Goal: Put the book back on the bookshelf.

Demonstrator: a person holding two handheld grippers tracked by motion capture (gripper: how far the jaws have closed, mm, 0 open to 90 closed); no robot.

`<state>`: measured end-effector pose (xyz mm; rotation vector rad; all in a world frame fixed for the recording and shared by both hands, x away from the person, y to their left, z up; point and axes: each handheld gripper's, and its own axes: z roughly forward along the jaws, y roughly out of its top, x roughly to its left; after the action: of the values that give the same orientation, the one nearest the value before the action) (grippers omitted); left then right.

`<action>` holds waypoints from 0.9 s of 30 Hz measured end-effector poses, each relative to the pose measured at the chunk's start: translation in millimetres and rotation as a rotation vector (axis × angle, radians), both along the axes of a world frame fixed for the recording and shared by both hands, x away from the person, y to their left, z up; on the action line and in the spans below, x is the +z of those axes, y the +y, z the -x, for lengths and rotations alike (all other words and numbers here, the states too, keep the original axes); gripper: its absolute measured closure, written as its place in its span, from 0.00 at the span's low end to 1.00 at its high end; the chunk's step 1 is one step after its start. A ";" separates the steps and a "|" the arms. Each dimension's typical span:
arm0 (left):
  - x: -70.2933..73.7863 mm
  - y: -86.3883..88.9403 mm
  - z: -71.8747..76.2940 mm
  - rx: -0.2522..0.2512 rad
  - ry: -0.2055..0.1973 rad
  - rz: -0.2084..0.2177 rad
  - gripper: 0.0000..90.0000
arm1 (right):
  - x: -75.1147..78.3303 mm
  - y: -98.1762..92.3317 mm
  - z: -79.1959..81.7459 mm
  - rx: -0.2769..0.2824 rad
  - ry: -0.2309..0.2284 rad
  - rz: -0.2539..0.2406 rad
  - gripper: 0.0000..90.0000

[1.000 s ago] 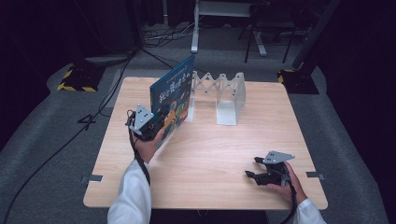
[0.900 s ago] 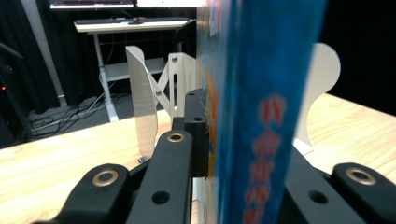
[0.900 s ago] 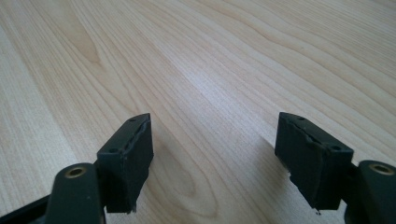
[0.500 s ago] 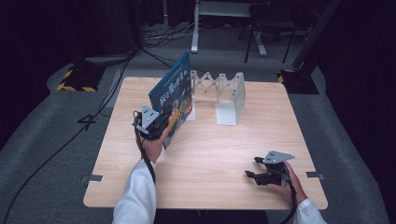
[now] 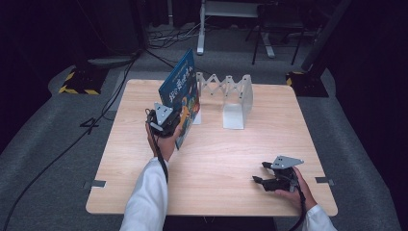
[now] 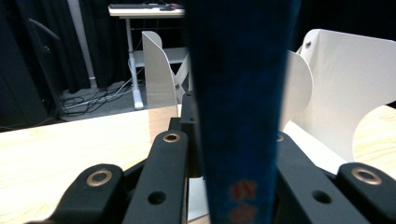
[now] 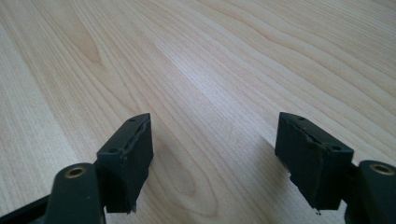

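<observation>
While the left gripper (image 5: 177, 117) has its jaws clamped tight on the lower edge of a blue book (image 5: 182, 96), the right gripper (image 5: 265, 179) is just parked with its jaws spread wide and nothing between them. In the left gripper view the book (image 6: 240, 102) runs straight up between the two black jaws, edge-on, so you mostly see a dark blue strip with a bit of orange print near the bottom. The jaws have just eased open a hair, but they're still pressing on it.

From the high view the book stands nearly upright, tilted a little, held just above the table (image 5: 144, 192) on the left half. Its far end sits right next to the white rack (image 5: 235, 103), an accordion-style book stand with upright dividers near the back edge of the table. Can't tell for sure if the book actually touches the rack's nearest divider or is just beside it. In the left gripper view the dividers (image 6: 345, 88) show on either side of the book.

The right hand (image 5: 296, 185) rests low at the front right corner of the table, well apart from the book and rack. Its view looks along the bare wood grain (image 7: 210, 70), jaws hovering close over it.

A white sleeve (image 5: 146, 202) comes in from the bottom on the left.
</observation>
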<state>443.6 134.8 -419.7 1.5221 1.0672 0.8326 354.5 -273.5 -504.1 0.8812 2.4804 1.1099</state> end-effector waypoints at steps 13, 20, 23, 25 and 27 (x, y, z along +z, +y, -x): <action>-4.9 3.3 -15.0 0.035 0.000 -0.033 0.84 | 0.0 0.0 -0.1 0.001 0.000 0.000 0.31; -7.7 6.1 -11.9 0.023 -0.002 -0.057 0.82 | -0.1 -0.1 -0.2 0.002 -0.002 0.000 0.31; -8.6 6.8 -9.9 0.015 0.008 -0.080 0.80 | -0.1 0.0 -0.1 0.002 0.000 -0.001 0.31; -9.8 7.3 -7.9 0.013 0.006 -0.094 0.80 | -0.1 0.0 -0.1 0.002 0.000 -0.001 0.31; -11.0 8.5 -6.3 0.015 0.008 -0.093 0.79 | -0.1 0.0 -0.2 0.002 0.000 -0.001 0.31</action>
<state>449.9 143.2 -430.7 1.5977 1.0597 0.8980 354.6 -273.5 -504.2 0.8792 2.4819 1.1117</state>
